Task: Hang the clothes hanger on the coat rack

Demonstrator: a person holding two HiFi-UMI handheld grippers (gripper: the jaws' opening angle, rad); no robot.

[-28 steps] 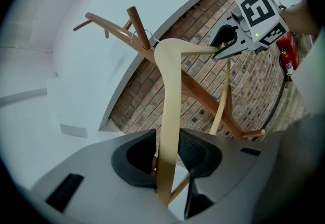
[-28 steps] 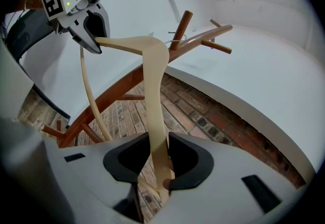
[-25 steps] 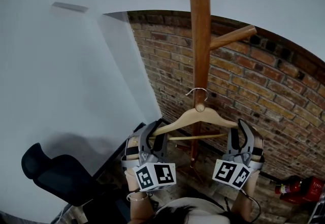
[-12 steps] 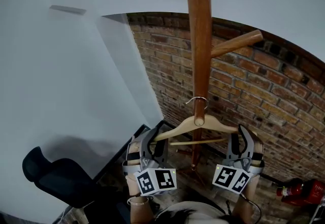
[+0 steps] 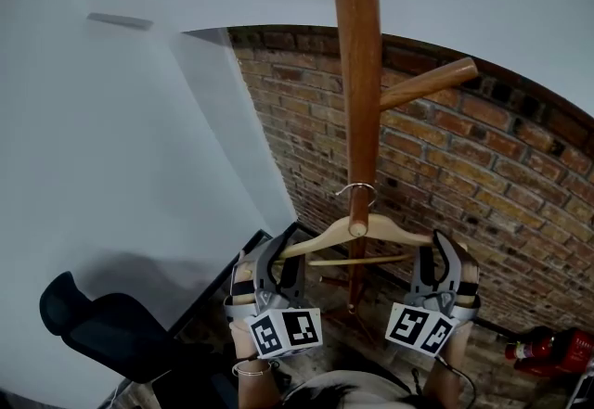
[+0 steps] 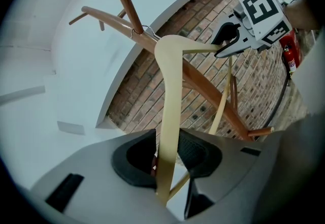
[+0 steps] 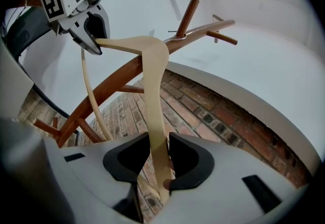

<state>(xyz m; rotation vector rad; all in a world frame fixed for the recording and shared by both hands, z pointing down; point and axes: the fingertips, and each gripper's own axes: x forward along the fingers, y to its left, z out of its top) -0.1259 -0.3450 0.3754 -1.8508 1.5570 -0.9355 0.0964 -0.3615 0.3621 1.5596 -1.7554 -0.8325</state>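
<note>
A pale wooden clothes hanger (image 5: 362, 229) hangs level in front of the brown coat rack pole (image 5: 357, 73). Its metal hook (image 6: 144, 30) lies over a short peg (image 6: 129, 9) at the pole. My left gripper (image 5: 269, 245) is shut on the hanger's left end (image 6: 170, 91). At the other end, the hanger's right arm (image 7: 155, 81) runs between the pads of my right gripper (image 5: 444, 245). Those jaws are opening, though the pads still touch the wood. Each gripper view shows the other gripper at the far end: the right gripper (image 6: 228, 40) and the left gripper (image 7: 94, 35).
A longer peg (image 5: 427, 83) sticks out of the pole to the right, above the hanger. Behind the rack is a brick wall (image 5: 483, 175), with a white wall to its left. A black chair (image 5: 102, 333) stands at the lower left, a red fire extinguisher (image 5: 548, 342) at the lower right.
Both grippers and the hanger keep their places at the pole. Only the head view has shifted a little.
</note>
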